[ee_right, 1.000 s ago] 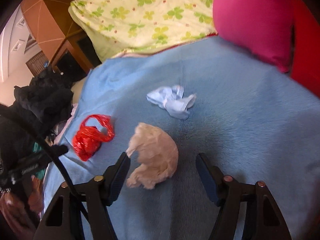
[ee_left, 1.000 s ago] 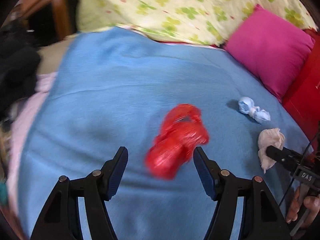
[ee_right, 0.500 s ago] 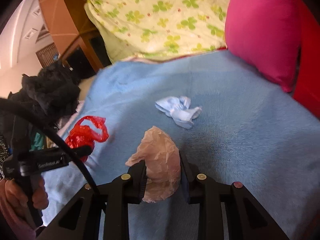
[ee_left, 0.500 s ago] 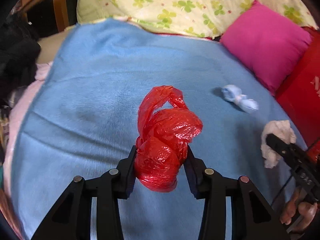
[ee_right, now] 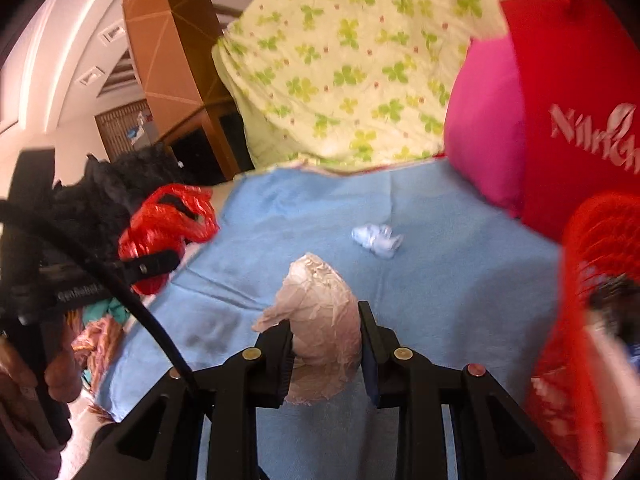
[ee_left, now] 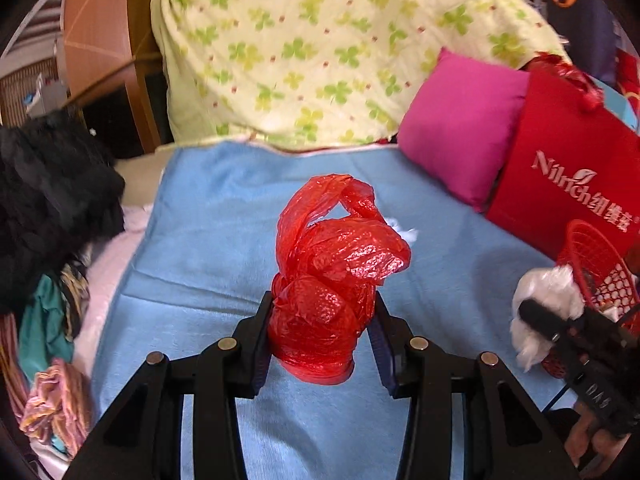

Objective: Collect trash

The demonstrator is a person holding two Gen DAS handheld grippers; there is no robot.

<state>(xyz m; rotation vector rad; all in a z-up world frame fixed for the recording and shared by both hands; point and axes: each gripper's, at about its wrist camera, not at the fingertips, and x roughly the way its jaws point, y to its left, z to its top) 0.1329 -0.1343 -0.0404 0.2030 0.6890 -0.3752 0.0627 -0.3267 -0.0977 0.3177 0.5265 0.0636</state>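
My left gripper (ee_left: 320,312) is shut on a crumpled red plastic bag (ee_left: 336,264), held up above the blue blanket (ee_left: 208,216). My right gripper (ee_right: 325,332) is shut on a beige crumpled paper wad (ee_right: 324,320), also lifted off the blanket. That right gripper (ee_left: 536,316) shows at the right edge of the left wrist view, with the wad (ee_left: 548,292) pale around its fingers. The left gripper (ee_right: 160,260) with the red bag (ee_right: 168,216) appears at the left of the right wrist view. A pale blue crumpled tissue (ee_right: 378,240) lies on the blanket ahead.
A red mesh basket (ee_right: 576,288) stands at the right, also the basket (ee_left: 596,256) in the left view. Behind it lean a red shopping bag (ee_left: 568,168), a pink pillow (ee_left: 464,128) and a clover-print quilt (ee_left: 320,48). Dark clothes (ee_left: 44,200) pile at the left.
Both grippers closed, the left on the red bag and the right on the beige wad, and lifted them off the blanket. The red basket has come into view at the right.
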